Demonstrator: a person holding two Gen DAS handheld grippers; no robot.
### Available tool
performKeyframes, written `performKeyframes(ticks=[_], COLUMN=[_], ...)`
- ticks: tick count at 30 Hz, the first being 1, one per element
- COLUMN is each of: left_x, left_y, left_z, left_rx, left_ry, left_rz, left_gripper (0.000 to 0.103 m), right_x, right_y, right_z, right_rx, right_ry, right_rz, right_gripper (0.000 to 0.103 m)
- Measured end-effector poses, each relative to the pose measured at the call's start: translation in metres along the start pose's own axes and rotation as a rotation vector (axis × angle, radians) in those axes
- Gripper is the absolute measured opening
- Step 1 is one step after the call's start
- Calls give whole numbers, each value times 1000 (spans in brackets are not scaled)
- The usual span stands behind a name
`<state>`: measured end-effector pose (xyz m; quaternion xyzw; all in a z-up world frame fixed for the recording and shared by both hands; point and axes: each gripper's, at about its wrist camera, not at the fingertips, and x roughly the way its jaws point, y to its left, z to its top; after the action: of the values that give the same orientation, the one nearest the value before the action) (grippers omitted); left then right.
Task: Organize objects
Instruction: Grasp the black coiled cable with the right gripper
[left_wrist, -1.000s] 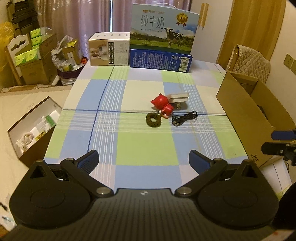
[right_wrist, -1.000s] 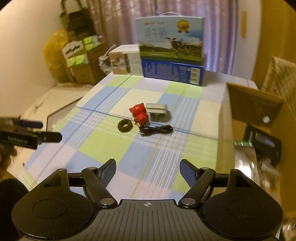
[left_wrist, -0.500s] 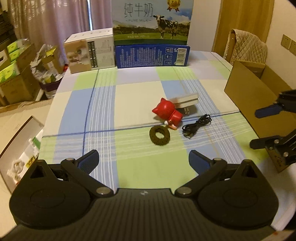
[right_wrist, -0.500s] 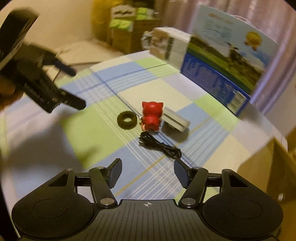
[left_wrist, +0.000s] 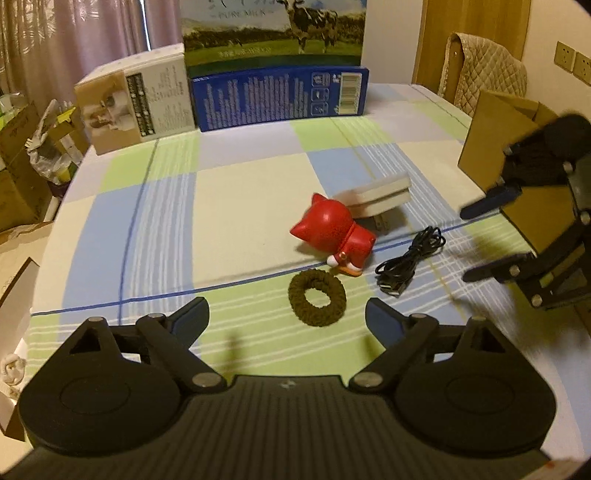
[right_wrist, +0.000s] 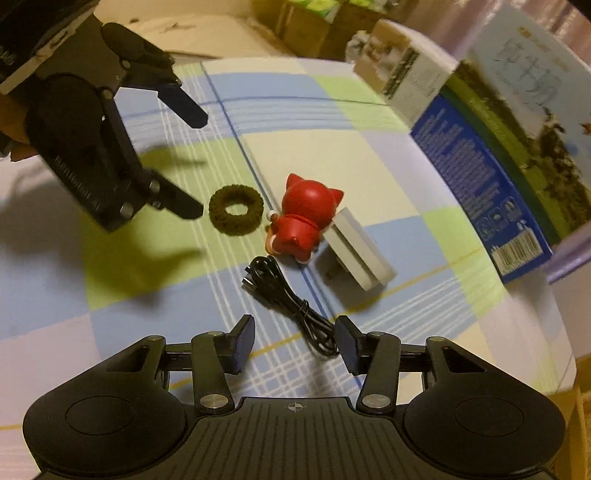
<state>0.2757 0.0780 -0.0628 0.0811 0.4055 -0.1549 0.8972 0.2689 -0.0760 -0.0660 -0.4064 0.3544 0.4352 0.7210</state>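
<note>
Left gripper (left_wrist: 287, 313) fingers wide apart, just been closing a little – nothing between them, dark green hair tie (left_wrist: 317, 297) on bench (left_wrist: 236, 206) just ahead. Right gripper (right_wrist: 294, 342) fingers half closed, just been narrowing, not gripping – black cable (right_wrist: 291, 302) end lies between tips. Red cat figurine (right_wrist: 304, 218) leans against white charger (right_wrist: 360, 254) mid-bench, near hair tie.
</note>
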Motion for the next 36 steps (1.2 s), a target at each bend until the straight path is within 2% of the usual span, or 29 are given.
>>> performKeyframes(ticks=[6,12,13,16,17,20,25,27,30,36], left_x=[14,21,22,23,24,25,31,33,37,46], left_y=[-4,1,2,3,4,5,0,-4,-9,-18], left_z=[-3,-3,-3,-1,-1,-1,-2,-2,0,1], left_rx=[45,34,34,42,44,46,66,77,86,100], left_ry=[9,4,1,-11,-13,-18,-6,-4,-6,-5], left_rz=[-11,-26,-28,-33,-34,-41,-51,-51,-52,-47], left_gripper=[88,85,84,84,83,81,75,72,68,55], right_x=[29,46,47,48,46,42,26,19,10,6], right_y=[-5,-16,-17,-20,-19,-19,-29,-26,-18,0], right_z=[10,19,21,25,26,24,-3,-14,-26,-35], right_rx=[-86,-71,-51,56,79,215,605,699,768,765], right_ry=[68,84,86,120,128,143,87,64,28,-63], right_rz=[40,78,85,75,64,59,90,71,36,-19], right_gripper=[41,35,31,27,20,10,10,10,10,10])
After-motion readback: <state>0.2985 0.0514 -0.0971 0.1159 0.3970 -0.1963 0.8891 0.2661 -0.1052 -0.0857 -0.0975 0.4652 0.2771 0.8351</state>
